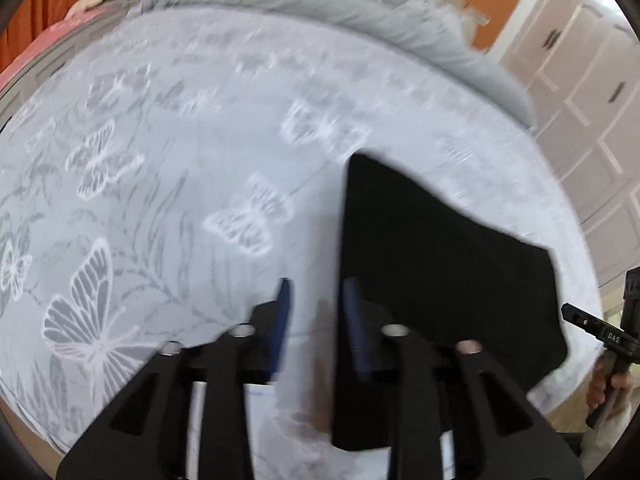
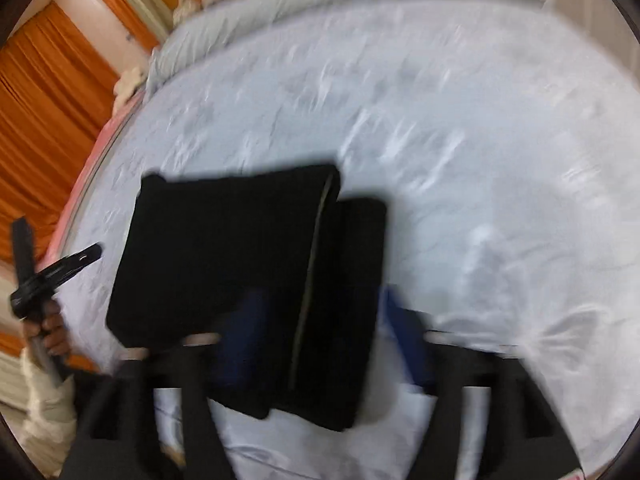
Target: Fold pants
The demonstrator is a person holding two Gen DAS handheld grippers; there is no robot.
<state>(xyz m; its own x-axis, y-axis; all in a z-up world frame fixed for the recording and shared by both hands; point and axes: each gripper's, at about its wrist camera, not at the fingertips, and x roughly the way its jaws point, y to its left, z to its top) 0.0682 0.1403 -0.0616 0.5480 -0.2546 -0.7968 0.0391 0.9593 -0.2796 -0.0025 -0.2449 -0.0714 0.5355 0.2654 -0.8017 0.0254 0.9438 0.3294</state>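
The pants (image 2: pixel 240 264) sit folded into a compact black stack on the bed (image 2: pixel 460 140), lower middle of the right wrist view, so the folding looks about done. Left hand-held gripper (image 1: pixel 316 312) hovers just left of them, jaws partly apart, gripping nothing. Right hand-held gripper (image 2: pixel 324 328) straddles the stack's near edge, jaws wide, probably to tidy it.

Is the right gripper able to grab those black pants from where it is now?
Probably yes: the right gripper stands open just above the folded black pants, with nothing between them.
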